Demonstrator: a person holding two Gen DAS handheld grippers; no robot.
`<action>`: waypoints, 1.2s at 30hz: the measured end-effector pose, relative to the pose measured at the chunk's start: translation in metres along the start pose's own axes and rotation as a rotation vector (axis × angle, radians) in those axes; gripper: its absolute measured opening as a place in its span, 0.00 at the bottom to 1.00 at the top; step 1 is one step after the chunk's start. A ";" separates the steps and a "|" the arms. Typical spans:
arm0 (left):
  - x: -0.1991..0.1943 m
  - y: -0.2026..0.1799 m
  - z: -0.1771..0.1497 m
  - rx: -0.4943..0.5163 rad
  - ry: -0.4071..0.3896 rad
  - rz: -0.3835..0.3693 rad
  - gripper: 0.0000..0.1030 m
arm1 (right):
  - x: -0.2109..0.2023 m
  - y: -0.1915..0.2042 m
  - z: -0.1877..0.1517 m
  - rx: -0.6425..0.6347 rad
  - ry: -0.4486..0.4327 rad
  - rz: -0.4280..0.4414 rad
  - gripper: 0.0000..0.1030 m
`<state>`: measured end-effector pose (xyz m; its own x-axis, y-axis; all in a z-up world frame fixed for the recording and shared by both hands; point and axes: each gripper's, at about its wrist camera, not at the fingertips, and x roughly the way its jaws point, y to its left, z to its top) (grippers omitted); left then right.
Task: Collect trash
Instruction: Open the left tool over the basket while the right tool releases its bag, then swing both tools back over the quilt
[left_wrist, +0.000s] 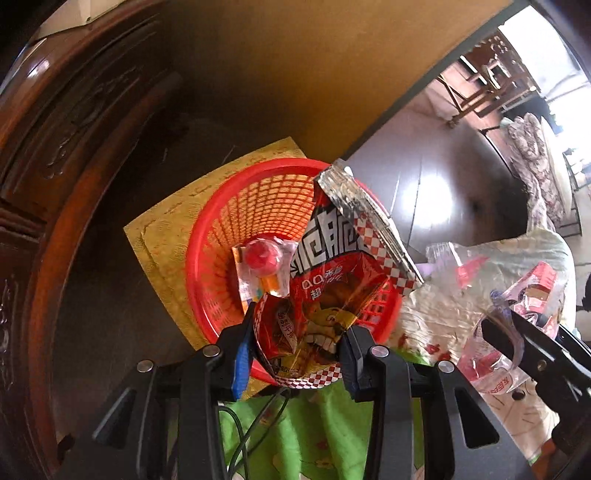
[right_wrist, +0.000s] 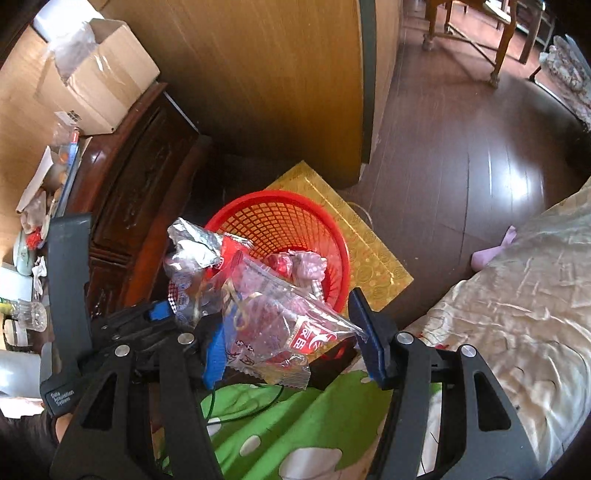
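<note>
Red snack bag (left_wrist: 325, 295) with checkered edge and large Chinese characters is clenched in the left gripper (left_wrist: 295, 354), held over the red mesh basket (left_wrist: 236, 206). A clear crumpled wrapper (right_wrist: 273, 317) with red print is seen between the right gripper's (right_wrist: 291, 339) pads; a firm grasp cannot be told. The basket is set on a gold mat (right_wrist: 373, 266), dark wood floor (right_wrist: 461, 166) beyond, carved cabinet (right_wrist: 140, 177) left, cardboard box (right_wrist: 99, 77) on top.
</note>
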<state>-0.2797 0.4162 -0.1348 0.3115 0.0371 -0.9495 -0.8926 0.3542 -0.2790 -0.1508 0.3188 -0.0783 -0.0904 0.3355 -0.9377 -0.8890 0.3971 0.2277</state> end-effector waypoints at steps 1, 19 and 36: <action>0.001 0.001 0.000 -0.003 0.002 0.001 0.38 | 0.002 0.001 0.003 0.004 -0.004 0.007 0.59; 0.004 0.013 0.011 -0.050 -0.013 0.047 0.67 | 0.003 -0.007 0.015 0.081 -0.039 0.140 0.76; -0.007 0.024 0.015 -0.099 -0.027 0.108 0.70 | -0.006 -0.012 0.008 0.101 -0.066 0.166 0.76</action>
<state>-0.2980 0.4387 -0.1327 0.2196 0.0951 -0.9709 -0.9486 0.2533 -0.1898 -0.1356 0.3186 -0.0730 -0.1997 0.4571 -0.8667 -0.8148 0.4139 0.4060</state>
